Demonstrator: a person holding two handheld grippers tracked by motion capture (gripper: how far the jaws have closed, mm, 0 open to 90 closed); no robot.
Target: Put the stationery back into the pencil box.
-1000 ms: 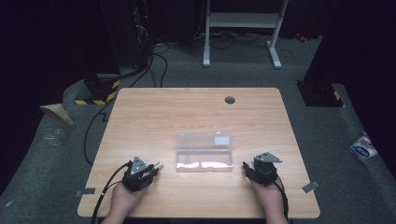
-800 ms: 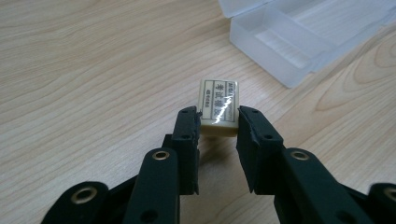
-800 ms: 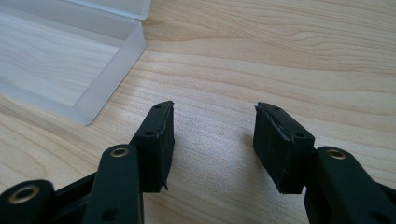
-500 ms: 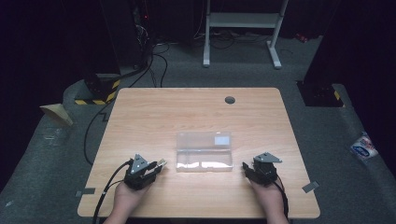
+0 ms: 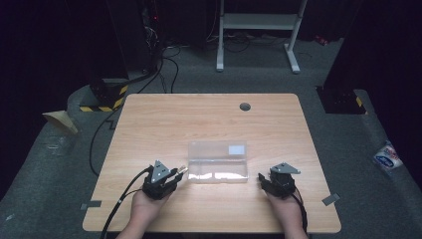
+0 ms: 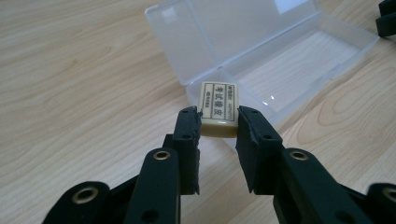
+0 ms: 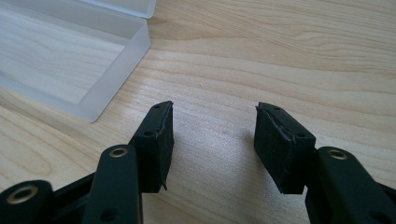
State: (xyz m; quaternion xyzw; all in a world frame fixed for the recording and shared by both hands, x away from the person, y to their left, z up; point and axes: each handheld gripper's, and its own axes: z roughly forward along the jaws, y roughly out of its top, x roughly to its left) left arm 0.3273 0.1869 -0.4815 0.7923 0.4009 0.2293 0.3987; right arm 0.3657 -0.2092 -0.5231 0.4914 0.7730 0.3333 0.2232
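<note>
An eraser (image 6: 218,109), cream-coloured with a printed paper sleeve, was pinched between the jaws of the left gripper (image 6: 218,122), clamped on its two long sides, label up. It was held clear of the table (image 5: 164,119), just short of the near left corner of the open clear plastic box (image 5: 218,168). In the left gripper view the base tray of the box (image 6: 299,65) was seen just beyond the eraser, with the lid (image 6: 219,32) laid back flat behind it; no contents could be made out in the tray. In the high view the left gripper (image 5: 180,171) was seen just beside the box's left end.

The right gripper (image 7: 214,135) was spread, with nothing between the jaws, and was parked low over bare wood near the box's right end (image 7: 116,60).

Step in hand, as judged: the eraser was being carried to the box, not yet placed.

The next move would call for the eraser to be brought over the tray wall, lowered inside and released only once it sat on the tray floor. The near wall would need to be cleared, since a knock could shift the light box. Steadying by the right gripper might be needed.
</note>
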